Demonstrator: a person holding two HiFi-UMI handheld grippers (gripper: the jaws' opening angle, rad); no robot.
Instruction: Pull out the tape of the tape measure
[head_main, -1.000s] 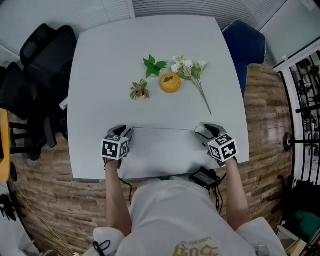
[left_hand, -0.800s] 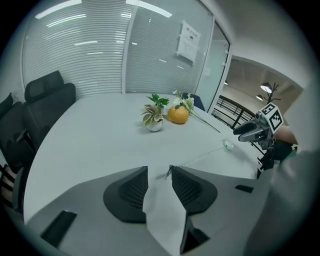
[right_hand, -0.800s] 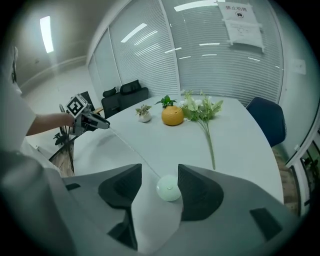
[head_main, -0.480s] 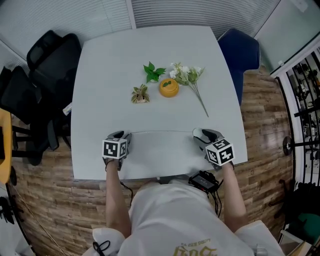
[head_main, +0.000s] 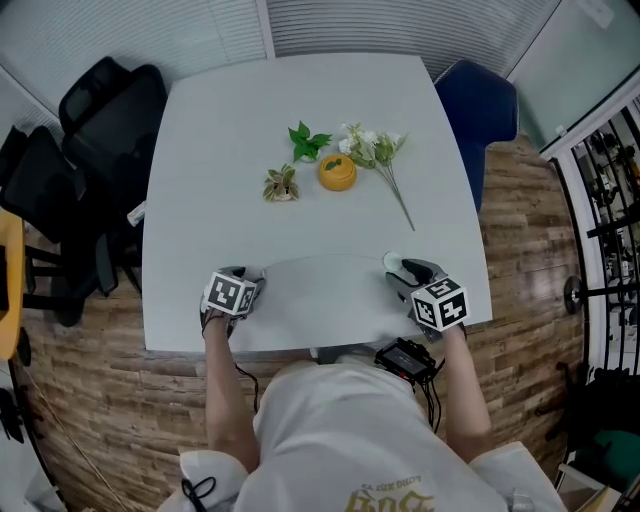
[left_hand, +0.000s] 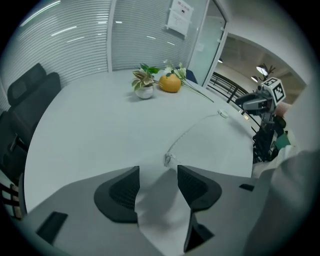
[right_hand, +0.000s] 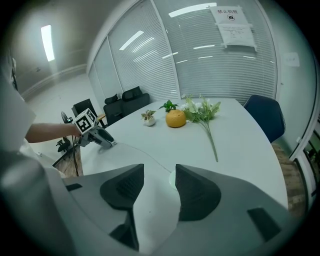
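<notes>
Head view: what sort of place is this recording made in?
Probably an office meeting room: a large white table with black office chairs and a blue chair beside it, and glazed walls covered by horizontal blinds.

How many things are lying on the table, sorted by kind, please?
Plants: 3 (leaf sprig, potted plant, flower stem)
Orange: 1
Tape measure: 1
Total: 5
</notes>
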